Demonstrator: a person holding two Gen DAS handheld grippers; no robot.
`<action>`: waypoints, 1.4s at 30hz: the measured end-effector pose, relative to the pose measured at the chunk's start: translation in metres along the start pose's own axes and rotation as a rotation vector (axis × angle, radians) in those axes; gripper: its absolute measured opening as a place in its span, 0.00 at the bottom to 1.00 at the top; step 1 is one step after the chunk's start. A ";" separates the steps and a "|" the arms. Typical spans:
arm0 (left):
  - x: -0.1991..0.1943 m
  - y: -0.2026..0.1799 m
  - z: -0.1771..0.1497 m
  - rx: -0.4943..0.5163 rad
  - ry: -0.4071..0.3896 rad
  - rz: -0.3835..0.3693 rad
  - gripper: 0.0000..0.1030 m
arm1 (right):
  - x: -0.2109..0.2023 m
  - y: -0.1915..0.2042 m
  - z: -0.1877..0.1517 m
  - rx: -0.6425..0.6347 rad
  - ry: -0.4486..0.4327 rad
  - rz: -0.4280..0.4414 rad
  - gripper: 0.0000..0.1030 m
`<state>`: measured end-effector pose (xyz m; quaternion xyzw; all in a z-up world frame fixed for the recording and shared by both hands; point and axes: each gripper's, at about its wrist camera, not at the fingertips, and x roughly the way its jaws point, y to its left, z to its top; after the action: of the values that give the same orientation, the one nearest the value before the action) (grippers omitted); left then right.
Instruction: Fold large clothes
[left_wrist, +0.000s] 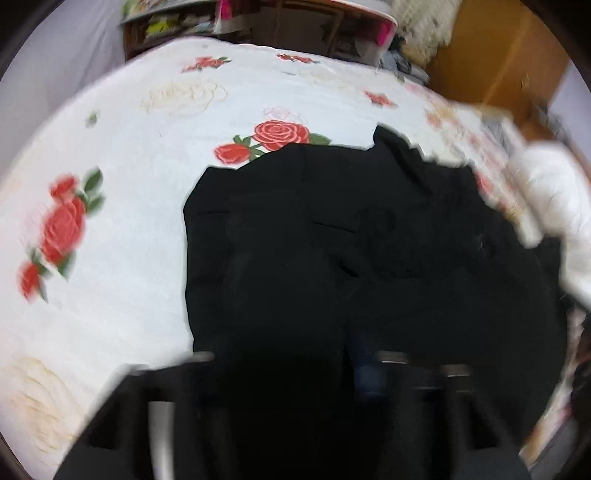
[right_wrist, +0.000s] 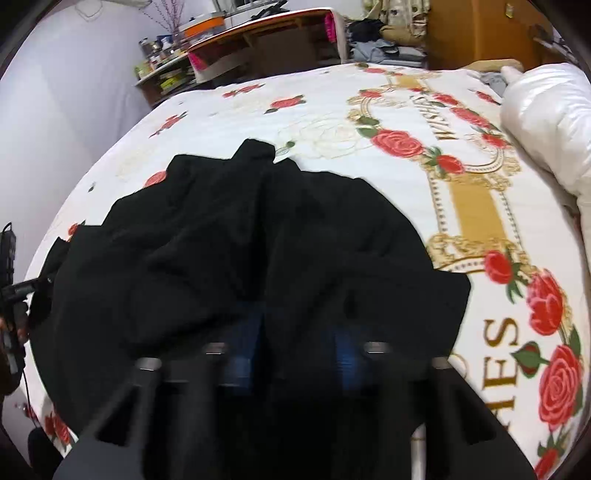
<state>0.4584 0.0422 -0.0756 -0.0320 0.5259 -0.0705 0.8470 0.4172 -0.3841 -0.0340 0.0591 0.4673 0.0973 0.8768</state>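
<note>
A bed fills both views, covered by a white bedspread (right_wrist: 332, 110) printed with red roses and a gold emblem with lettering. Beyond its far edge stand a cluttered wooden desk (right_wrist: 258, 40) against a pale wall and an orange-brown wardrobe (right_wrist: 480, 33); a white puffy quilt (right_wrist: 546, 122) is bunched at the bed's right side.

The black garment (right_wrist: 229, 240) lies rumpled on the bedspread directly ahead of the right gripper (right_wrist: 299, 354) and spreads to its left and right, with its near edge drawn up between the blue-padded fingers (right_wrist: 347, 362). The fingers stand somewhat apart with cloth bunched between them; whether they actually pinch it cannot be told, since the dark fabric hides the contact.

In the left wrist view, which is motion-blurred, the same black garment (left_wrist: 332, 258) lies just ahead of the left gripper (left_wrist: 295, 369) and extends off to its right, with bare rose-printed bedspread (left_wrist: 110, 240) to its left. Black cloth covers the space between the left fingers, so their spacing and any hold cannot be told

In the right wrist view the left gripper (right_wrist: 11, 295) shows at the far left, touching the garment's edge
</note>
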 end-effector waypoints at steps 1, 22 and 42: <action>-0.004 -0.004 0.001 0.024 -0.005 0.004 0.30 | -0.003 0.002 0.000 -0.014 -0.001 -0.007 0.25; -0.074 -0.033 0.113 0.061 -0.251 0.118 0.25 | -0.065 0.034 0.082 -0.046 -0.228 -0.267 0.14; 0.101 -0.024 0.135 0.033 -0.098 0.291 0.61 | 0.095 0.002 0.099 -0.031 0.018 -0.396 0.23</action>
<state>0.6212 0.0004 -0.1024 0.0551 0.4816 0.0457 0.8735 0.5509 -0.3618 -0.0548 -0.0483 0.4762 -0.0693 0.8753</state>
